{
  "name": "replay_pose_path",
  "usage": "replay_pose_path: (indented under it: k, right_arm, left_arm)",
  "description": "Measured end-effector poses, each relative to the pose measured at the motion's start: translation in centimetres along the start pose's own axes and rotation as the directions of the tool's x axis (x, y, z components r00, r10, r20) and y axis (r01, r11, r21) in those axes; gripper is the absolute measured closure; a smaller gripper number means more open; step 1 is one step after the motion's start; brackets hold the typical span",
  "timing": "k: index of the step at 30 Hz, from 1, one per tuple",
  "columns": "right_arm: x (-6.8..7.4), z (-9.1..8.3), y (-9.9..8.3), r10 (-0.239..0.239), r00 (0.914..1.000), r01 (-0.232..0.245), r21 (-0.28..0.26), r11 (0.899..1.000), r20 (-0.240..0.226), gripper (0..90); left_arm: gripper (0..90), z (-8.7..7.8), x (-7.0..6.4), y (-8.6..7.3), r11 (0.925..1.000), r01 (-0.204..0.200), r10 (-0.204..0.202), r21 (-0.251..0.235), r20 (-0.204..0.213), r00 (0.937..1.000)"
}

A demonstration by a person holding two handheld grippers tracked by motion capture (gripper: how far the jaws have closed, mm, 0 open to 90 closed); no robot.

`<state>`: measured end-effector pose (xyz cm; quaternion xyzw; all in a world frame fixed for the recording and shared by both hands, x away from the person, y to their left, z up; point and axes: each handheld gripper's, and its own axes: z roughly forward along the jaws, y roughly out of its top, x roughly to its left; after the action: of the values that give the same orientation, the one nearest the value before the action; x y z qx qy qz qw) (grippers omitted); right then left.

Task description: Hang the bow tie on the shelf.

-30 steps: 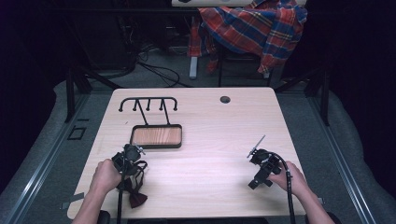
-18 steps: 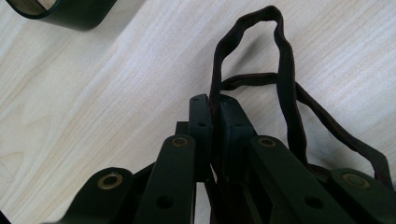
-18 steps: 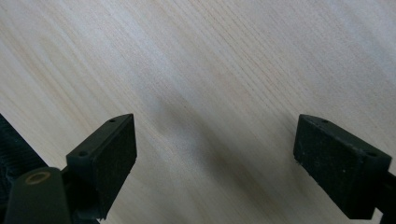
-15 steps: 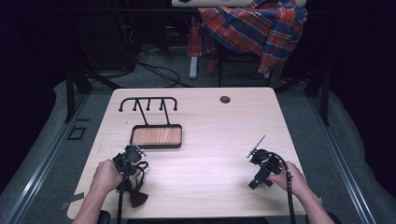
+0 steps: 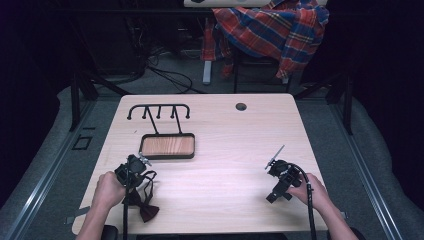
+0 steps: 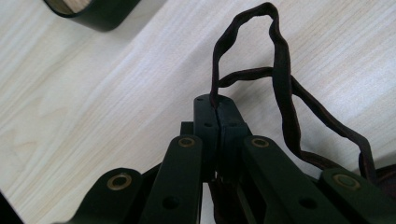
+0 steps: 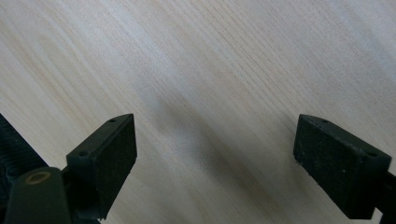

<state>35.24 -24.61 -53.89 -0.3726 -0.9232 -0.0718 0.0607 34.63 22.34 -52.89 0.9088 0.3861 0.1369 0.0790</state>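
A dark maroon bow tie (image 5: 145,207) lies near the table's front left corner, its thin neck strap (image 6: 280,88) looping up from it. My left gripper (image 5: 134,167) is shut on that strap; in the left gripper view the jaws press together with the strap (image 6: 215,70) rising out of the seam. My right gripper (image 5: 276,176) rests at the front right with its jaws wide apart over bare wood, nothing between its pads (image 7: 109,149).
A black-rimmed wooden tray (image 5: 167,146) sits just beyond the left gripper, with a black hook rack (image 5: 159,111) lying behind it. A round cable hole (image 5: 241,106) is near the far edge. A plaid shirt (image 5: 272,27) hangs on a chair beyond the table.
The left hand and gripper have shifted slightly with the strap still pinched. The right gripper has not moved.
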Motion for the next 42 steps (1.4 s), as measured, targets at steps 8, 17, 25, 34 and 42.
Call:
replay_pose_path:
  k: [8,17,25,34,42]
  right_arm:
    - [0.0,0.0,0.0,-0.002,1.0000,0.002,-0.002,1.000,0.001,13.1]
    - [0.2,0.1,0.1,0.008,1.0000,-0.008,-0.011,1.000,0.000,13.1]
    - [0.2,0.1,0.3,0.003,1.0000,-0.003,-0.008,1.000,0.002,13.1]
    - [0.2,0.1,0.9,-0.013,0.9999,0.013,-0.009,1.000,0.000,13.1]
    - [0.3,0.2,1.5,-0.030,0.9996,0.030,-0.005,1.000,-0.001,13.2]
  left_arm:
    - [89.0,-1.7,0.0,-0.9,0.9963,0.028,-0.029,-0.082,-0.015,0.9995]
    - [89.0,-3.3,0.5,-1.6,0.9842,0.066,-0.068,-0.164,-0.006,0.9977]
    - [89.2,-4.9,0.4,-2.1,0.9666,0.090,-0.092,-0.240,0.004,0.9958]
    - [89.2,-6.2,0.4,-2.6,0.9486,0.116,-0.124,-0.295,-0.009,0.9923]
    - [89.2,-7.2,1.0,-3.0,0.9205,0.175,-0.187,-0.350,0.000,0.9824]
